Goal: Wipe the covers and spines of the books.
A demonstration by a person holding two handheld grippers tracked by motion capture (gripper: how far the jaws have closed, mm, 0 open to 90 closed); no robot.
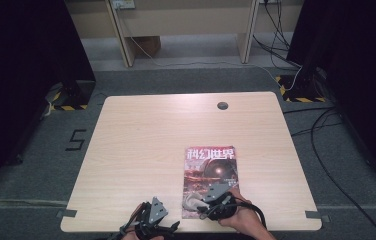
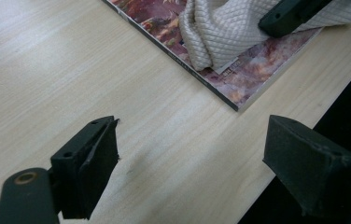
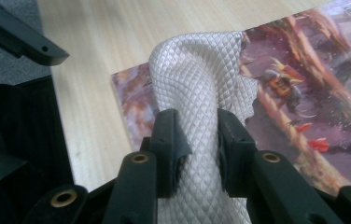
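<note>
A magazine (image 1: 211, 175) with a dark red illustrated cover lies flat near the table's front edge, right of centre. On its near corner sits a white quilted cloth (image 1: 192, 202), bunched up. My right gripper (image 1: 202, 204) is shut on the cloth; in the right gripper view the pads pinch a raised fold of the cloth (image 3: 197, 79) above the magazine (image 3: 304, 79), at the right gripper (image 3: 200, 126). My left gripper (image 1: 168, 226) rests low at the front edge, left of the magazine. Its jaws stand wide open over bare wood (image 2: 192, 158), with the magazine corner (image 2: 257, 65) and cloth (image 2: 220, 32) beyond.
The light wooden table (image 1: 151, 135) has a round cable hole (image 1: 222, 105) near its far edge. Its front edge runs just under both hands. Grey floor, cables and dark stands surround the table.
</note>
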